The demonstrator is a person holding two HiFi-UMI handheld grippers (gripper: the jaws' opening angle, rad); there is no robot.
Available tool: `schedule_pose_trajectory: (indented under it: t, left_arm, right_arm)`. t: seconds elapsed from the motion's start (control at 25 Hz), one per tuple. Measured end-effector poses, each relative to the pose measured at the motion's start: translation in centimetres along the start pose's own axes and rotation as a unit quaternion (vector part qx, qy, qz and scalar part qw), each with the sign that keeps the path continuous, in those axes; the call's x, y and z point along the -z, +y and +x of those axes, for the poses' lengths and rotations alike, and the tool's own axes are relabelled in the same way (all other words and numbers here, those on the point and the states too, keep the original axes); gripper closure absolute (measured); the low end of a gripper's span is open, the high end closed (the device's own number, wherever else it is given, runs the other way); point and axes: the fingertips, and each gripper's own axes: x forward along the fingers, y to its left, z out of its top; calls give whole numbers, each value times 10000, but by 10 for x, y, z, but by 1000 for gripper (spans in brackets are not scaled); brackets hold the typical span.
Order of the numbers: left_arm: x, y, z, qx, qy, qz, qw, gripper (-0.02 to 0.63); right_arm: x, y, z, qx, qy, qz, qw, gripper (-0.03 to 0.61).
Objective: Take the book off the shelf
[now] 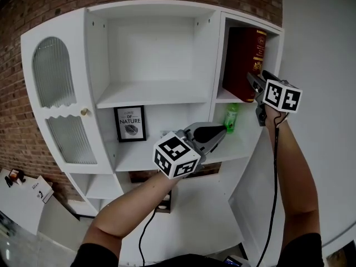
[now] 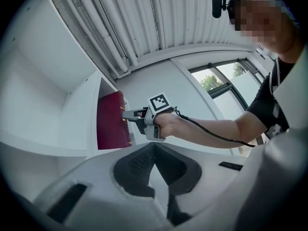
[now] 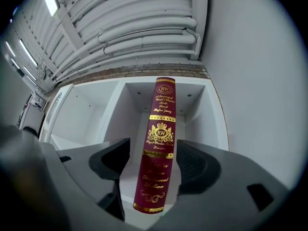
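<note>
Jaws of the right claw (image 1: 253, 80) stand wide apart around the spine of the dark red hardback book with gold lettering (image 3: 159, 148). The pads sit on either side of the spine without pressing on it, so the claw holds nothing. The book stands on end straight ahead of this claw, in the top right compartment of the white wooden shelf unit (image 1: 156, 96). Its lower half lies between the jaws and its upper half rises beyond the tips.

Below the right claw, one shelf down, stands a small green plastic bottle (image 1: 231, 117). The left claw (image 1: 221, 131) is lower and to the left of the right one. Its jaws are closed together with nothing between them, and its tips point up towards the book and the right claw. In the head view the green bottle shows just past those tips; whether they touch cannot be told.

Further left of the left claw, a black-framed print with the word NATURE (image 1: 130, 123) leans at the back of the middle shelf. Beyond that is an arched door of ribbed glass (image 1: 53, 71).
</note>
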Motion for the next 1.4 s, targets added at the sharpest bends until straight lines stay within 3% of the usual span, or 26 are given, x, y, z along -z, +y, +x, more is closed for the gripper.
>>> schedule_pose_trajectory:
  t: [0.48, 0.72, 1.04, 1.4]
  left_arm:
    - [-6, 13, -4, -163, -62, -93, 9998, 606]
    - [-11, 10, -13, -234, -114, -47, 9997, 606]
    - [-24, 7, -45, -364, -195, -201, 9989, 606]
    - [-40, -37, -97, -146, -91, -196, 9997, 606]
  right_arm:
    - [9, -16, 34, 91, 223, 86, 9997, 293]
    - [8, -15, 35, 88, 285, 134, 9995, 345]
    - [-11, -5, 4, 42, 51, 110, 9999, 350]
    - [-32, 25, -68, 245, -365, 78, 9990, 353]
